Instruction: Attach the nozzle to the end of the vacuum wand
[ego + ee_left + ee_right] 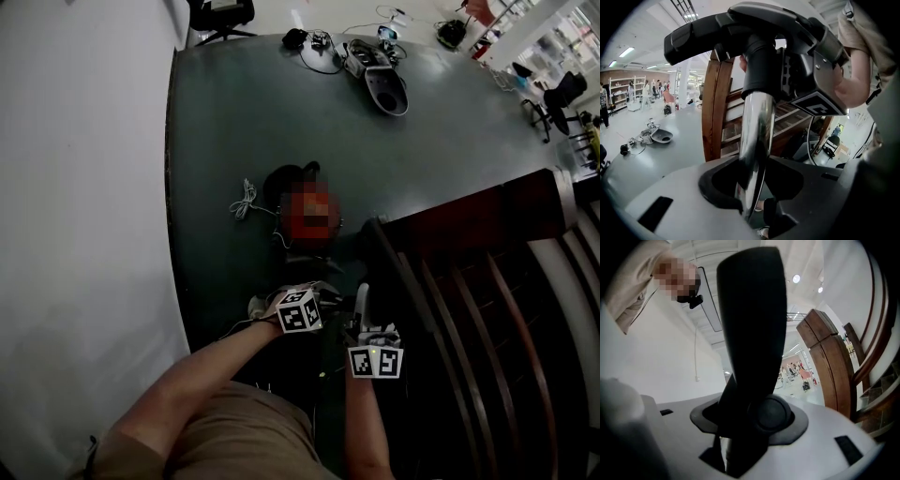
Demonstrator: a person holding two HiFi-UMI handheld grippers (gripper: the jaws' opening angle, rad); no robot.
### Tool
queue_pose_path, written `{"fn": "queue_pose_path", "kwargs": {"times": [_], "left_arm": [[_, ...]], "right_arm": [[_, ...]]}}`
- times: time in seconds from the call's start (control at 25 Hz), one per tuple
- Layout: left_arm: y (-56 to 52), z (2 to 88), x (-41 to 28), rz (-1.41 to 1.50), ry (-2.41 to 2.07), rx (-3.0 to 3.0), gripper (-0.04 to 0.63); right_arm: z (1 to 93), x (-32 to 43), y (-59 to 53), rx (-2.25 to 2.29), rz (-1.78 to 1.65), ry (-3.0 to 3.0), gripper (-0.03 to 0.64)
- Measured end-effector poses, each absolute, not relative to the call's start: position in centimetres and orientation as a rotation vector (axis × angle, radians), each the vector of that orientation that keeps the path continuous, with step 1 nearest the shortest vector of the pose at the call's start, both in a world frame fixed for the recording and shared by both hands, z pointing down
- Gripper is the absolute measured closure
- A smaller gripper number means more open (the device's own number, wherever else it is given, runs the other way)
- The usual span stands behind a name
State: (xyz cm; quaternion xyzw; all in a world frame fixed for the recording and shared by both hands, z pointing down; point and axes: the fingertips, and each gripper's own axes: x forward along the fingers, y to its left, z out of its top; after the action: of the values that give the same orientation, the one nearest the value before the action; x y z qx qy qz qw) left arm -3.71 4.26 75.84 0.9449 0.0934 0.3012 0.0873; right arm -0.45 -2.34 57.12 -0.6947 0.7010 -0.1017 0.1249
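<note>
Near side, left of the wooden chair (469,281): left gripper (752,187) clamped on the chrome wand (757,131), bracing it; right gripper (745,427) clamped on the black nozzle (750,310), held at wand's end, presumably aligning for push-fit.

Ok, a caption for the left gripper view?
Left claw clamps the chrome vacuum wand, black nozzle at its top, wooden chair behind.

No readable txt, brands or nos. Only b/w square code patterns, no letters: left cube (299,310) on left gripper (752,206), right cube (375,362) on right gripper (736,446).
</note>
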Motion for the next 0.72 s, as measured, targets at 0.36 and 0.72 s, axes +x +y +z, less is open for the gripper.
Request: {"fn": "queue_pose_path", "kwargs": {"times": [0.36, 0.72], "left_arm": [[4.9, 75.8, -3.2, 0.945, 0.331, 2.813, 0.452], [4.4, 76.1, -3.6, 0.951, 0.311, 2.835, 0.453]], "right_arm": [[57.7, -1.8, -3.1, -2.049, -0.265, 2.168, 0.365], [57.9, -1.2, -2.7, -2.031, -0.315, 2.091, 0.365]]}}
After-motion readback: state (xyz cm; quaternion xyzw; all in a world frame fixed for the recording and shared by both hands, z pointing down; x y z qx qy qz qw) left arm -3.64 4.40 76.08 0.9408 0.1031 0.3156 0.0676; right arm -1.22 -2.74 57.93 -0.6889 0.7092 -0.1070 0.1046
